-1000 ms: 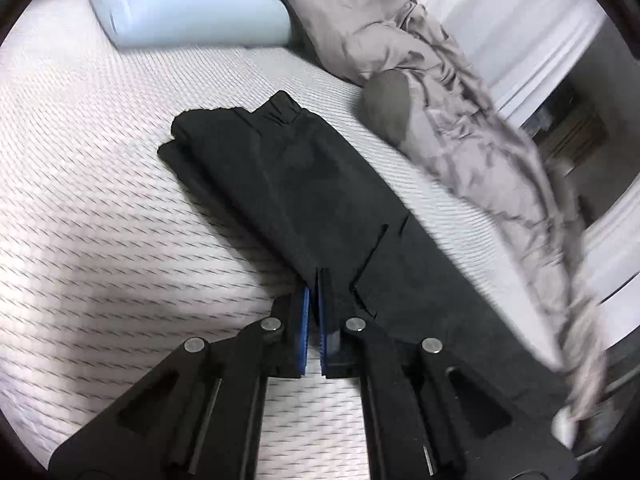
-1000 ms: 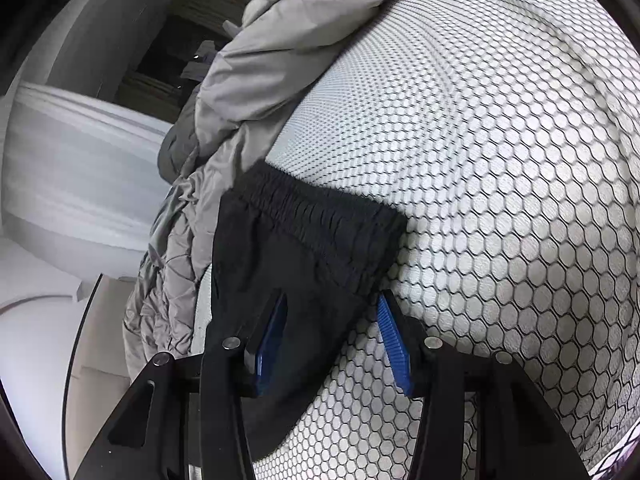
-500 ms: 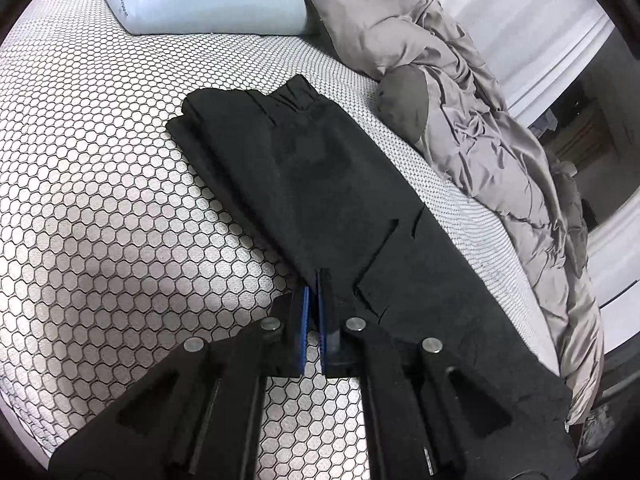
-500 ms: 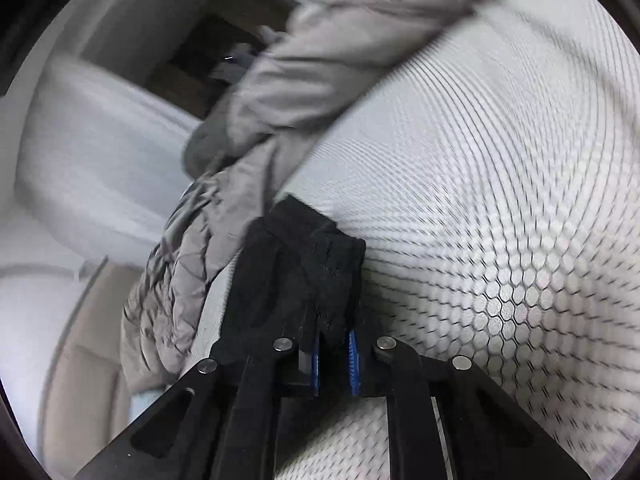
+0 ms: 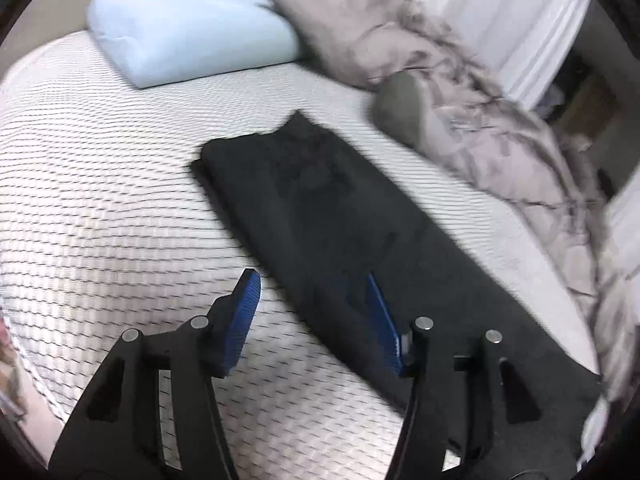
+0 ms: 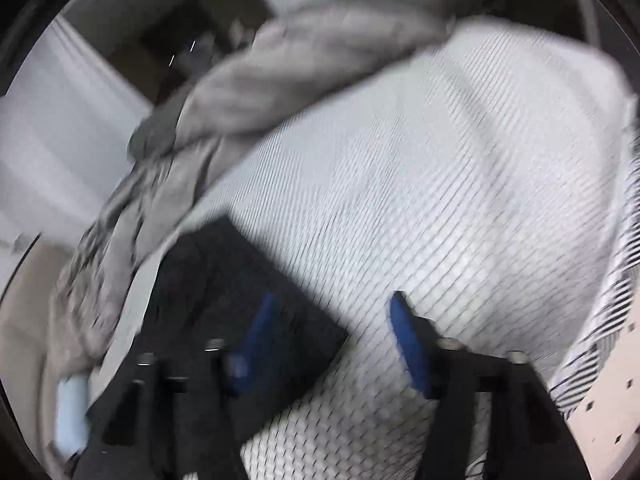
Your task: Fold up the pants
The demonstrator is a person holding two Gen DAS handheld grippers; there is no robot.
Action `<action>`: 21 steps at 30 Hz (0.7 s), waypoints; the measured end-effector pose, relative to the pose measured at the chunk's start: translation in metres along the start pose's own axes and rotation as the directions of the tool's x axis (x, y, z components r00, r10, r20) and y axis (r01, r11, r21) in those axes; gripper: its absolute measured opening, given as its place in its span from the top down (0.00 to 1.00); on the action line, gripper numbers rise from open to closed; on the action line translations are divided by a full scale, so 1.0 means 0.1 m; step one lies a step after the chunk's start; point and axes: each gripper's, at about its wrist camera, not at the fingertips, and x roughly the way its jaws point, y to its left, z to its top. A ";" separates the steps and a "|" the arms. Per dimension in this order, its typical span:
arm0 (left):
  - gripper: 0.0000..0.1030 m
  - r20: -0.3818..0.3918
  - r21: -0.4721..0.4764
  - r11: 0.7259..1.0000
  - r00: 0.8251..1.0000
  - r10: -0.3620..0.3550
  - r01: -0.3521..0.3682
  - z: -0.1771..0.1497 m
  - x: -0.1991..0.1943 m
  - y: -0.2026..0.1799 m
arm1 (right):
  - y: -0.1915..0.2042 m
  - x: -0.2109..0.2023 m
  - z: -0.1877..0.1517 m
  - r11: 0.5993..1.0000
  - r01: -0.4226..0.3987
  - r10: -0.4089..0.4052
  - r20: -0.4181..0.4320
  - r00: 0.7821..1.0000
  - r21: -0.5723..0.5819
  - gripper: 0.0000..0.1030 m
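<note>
Honeycomb-patterned bed carries folded black pants, blue pillow, grey duvet.

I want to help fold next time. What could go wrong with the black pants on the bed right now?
1. Both grippers' jaws are opening: the left gripper and the right gripper sit right over the pants, so a finger might snag the cloth and undo the fold.
2. The rumpled gray blanket lies close beside the pants, and the next fold could catch it.
</note>
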 end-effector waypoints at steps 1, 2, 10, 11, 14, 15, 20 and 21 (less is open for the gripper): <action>0.44 0.001 0.015 1.000 1.000 -0.018 0.018 0.00 -0.03 -0.06 | 0.05 -0.03 0.03 1.000 -0.004 0.004 0.014 1.000 -0.011 0.35; 0.30 0.011 0.038 0.998 0.999 -0.041 0.041 -0.01 -0.08 -0.15 | 0.11 -0.05 0.05 0.999 -0.022 0.022 0.021 1.000 -0.025 0.31; 0.01 -0.065 0.229 0.953 0.980 -0.189 0.199 -0.30 0.02 -0.97 | 0.91 0.61 0.22 0.943 -0.125 0.072 -0.177 0.982 -0.309 0.00; 0.01 -0.080 0.246 0.946 0.977 -0.196 0.210 -0.35 0.05 -1.04 | 1.00 0.72 0.26 0.934 -0.137 0.075 -0.192 0.979 -0.331 0.00; 0.01 -0.116 0.302 0.931 0.977 -0.178 0.205 -0.51 0.14 -1.26 | 1.19 1.00 0.31 0.921 -0.150 0.067 -0.234 0.970 -0.360 0.00; 0.01 -0.128 0.313 0.927 0.976 -0.174 0.206 -0.56 0.17 -1.31 | 1.24 1.12 0.33 0.919 -0.153 0.051 -0.275 0.960 -0.364 0.00; 0.01 -0.190 0.387 0.905 0.976 -0.111 0.178 -0.78 0.36 -1.46 | 1.49 1.71 0.37 0.903 -0.118 -0.041 -0.358 0.933 -0.412 0.24; 0.01 -0.192 0.409 0.897 0.977 -0.095 0.167 -0.82 0.38 -1.50 | 1.54 1.75 0.37 0.893 -0.116 -0.049 -0.350 0.935 -0.434 0.35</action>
